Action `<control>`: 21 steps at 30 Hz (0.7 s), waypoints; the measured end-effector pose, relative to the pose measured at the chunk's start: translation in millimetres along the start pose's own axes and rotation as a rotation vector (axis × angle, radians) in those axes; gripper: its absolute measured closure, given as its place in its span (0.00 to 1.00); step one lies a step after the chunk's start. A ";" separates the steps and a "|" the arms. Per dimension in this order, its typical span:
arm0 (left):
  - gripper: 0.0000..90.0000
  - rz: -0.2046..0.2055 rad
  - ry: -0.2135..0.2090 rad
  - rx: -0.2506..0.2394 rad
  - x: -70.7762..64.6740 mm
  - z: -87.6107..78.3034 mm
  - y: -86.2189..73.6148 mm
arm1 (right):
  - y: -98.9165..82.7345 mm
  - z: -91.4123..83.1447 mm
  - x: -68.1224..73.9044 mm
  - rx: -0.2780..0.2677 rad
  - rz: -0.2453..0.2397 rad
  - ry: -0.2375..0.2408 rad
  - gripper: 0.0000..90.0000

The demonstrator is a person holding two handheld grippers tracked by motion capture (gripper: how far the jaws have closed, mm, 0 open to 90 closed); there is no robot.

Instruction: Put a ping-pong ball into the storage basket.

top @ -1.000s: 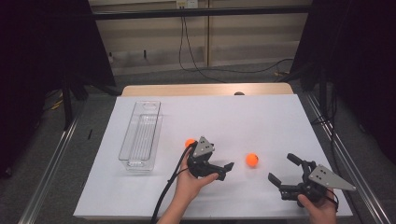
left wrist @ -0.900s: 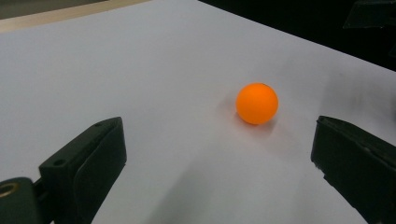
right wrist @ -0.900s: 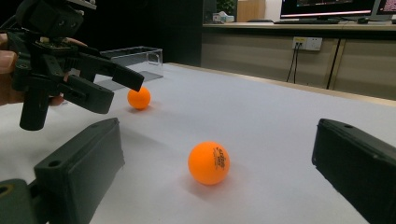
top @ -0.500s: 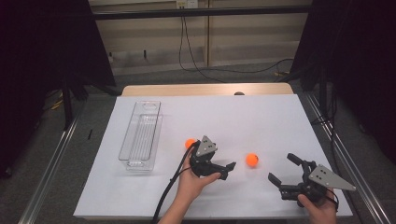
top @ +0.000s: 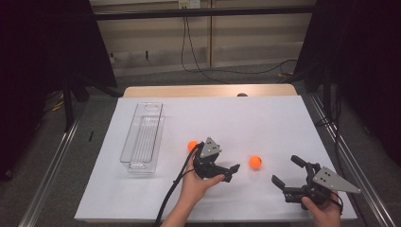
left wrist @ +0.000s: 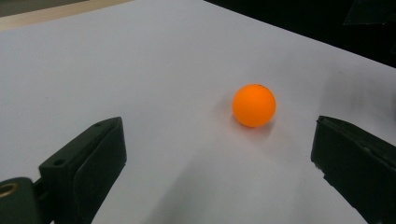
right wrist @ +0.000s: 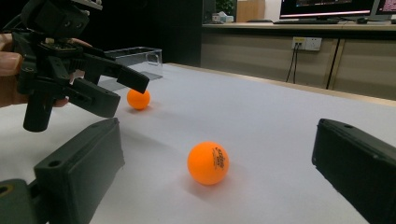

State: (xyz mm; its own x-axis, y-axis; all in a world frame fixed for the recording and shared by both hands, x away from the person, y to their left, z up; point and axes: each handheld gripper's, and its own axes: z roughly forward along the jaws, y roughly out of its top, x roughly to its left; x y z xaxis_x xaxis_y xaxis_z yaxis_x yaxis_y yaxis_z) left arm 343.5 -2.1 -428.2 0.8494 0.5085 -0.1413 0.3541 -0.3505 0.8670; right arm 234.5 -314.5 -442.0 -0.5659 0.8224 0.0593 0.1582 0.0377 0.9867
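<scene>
Clear plastic rectangular tray (top: 142, 137) sits far left on the white table (top: 265, 118). Your left gripper (top: 226, 172) is released, jaws spread, with one small orange ball (top: 191, 145) just behind it and a second orange ball (top: 255, 162) near its tips, ahead and apart. Your right gripper (top: 287, 172) is released too, that ball between you both. Dark print on ball (right wrist: 208, 163), unreadable, maybe a logo.
</scene>
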 end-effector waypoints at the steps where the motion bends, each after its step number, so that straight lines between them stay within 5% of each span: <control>1: 0.04 0.001 0.001 -0.002 0.0 0.5 -0.1 | 0.0 -0.1 0.1 0.000 0.000 -0.001 0.02; 21: 0.04 -0.002 0.000 0.025 -2.2 7.6 0.2 | 0.2 -0.2 -0.1 0.000 -0.001 0.001 0.02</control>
State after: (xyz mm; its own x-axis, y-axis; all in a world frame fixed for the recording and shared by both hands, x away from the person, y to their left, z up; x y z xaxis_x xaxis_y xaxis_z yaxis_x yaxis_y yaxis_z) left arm 344.7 -9.3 -431.3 0.8488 0.5091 -0.1426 0.3648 -0.3689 0.8549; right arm 234.4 -314.7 -441.8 -0.5668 0.8218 0.0582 0.1574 0.0387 0.9868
